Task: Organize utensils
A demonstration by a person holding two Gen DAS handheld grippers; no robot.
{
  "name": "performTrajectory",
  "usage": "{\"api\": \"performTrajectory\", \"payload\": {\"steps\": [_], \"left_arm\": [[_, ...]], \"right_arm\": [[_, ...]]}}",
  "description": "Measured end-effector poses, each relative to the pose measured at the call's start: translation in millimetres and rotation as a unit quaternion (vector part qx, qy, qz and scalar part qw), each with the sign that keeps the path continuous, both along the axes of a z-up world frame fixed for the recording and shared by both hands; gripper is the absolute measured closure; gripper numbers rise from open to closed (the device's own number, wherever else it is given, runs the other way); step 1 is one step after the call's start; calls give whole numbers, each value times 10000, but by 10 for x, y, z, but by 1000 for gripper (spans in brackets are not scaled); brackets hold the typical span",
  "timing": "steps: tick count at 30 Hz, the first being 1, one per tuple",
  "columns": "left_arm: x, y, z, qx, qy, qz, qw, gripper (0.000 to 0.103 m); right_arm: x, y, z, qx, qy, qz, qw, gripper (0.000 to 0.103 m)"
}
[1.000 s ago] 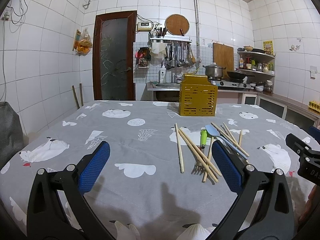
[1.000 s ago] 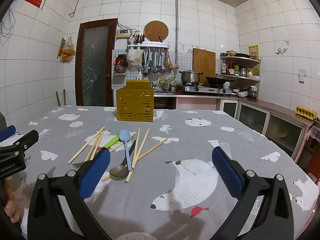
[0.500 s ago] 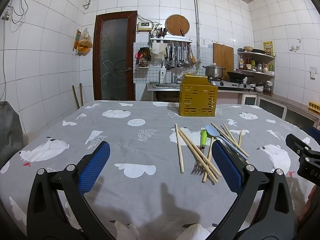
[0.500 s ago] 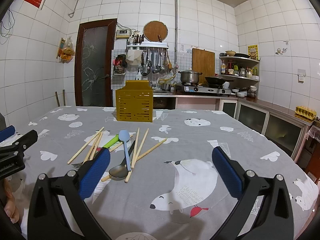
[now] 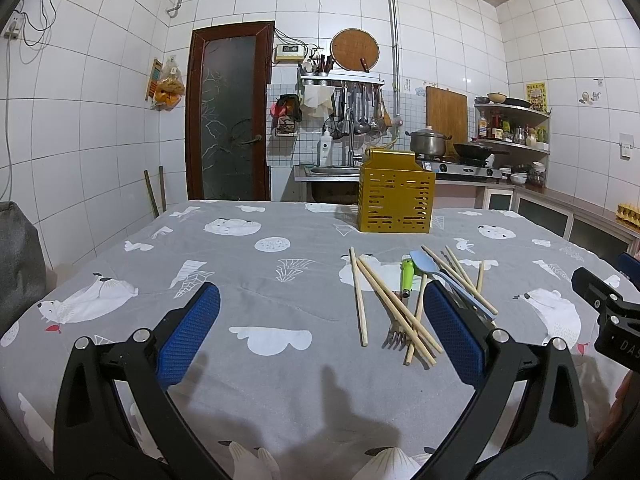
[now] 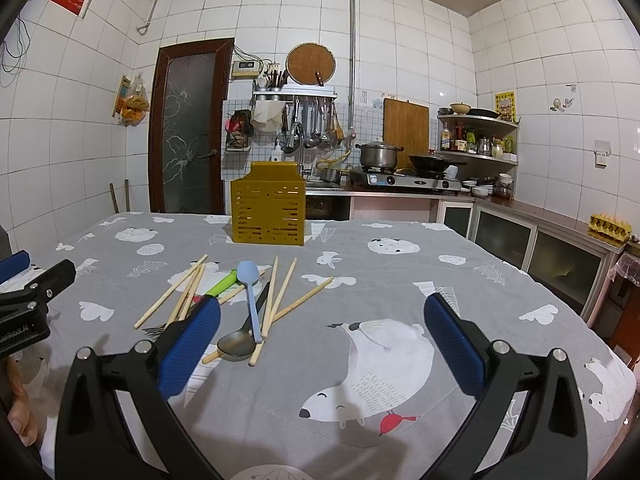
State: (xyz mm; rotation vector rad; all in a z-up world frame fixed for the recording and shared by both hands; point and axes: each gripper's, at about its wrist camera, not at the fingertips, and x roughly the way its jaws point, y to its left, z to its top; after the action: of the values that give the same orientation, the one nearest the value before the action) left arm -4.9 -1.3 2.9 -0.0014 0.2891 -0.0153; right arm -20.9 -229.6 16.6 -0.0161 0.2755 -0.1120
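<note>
A yellow slotted utensil holder stands at the far side of the table. In front of it lies a loose pile: several wooden chopsticks, a green-handled fork, a light blue spoon and a dark metal spoon. My left gripper is open and empty, low over the table, left of the pile. My right gripper is open and empty, just right of the pile.
The table wears a grey cloth with polar bear prints. Behind it are a sink, a stove with a pot and a pan, and a shelf of jars. A brown door is at the back left. Low cabinets run along the right.
</note>
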Motion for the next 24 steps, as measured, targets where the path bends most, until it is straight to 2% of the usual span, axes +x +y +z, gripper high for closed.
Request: {"api": "performTrajectory", "payload": {"steps": [24], "left_arm": [[-1, 11, -5, -8, 2, -2, 10000, 5]], "right_arm": [[-26, -8, 9, -18, -20, -11, 10000, 4]]}}
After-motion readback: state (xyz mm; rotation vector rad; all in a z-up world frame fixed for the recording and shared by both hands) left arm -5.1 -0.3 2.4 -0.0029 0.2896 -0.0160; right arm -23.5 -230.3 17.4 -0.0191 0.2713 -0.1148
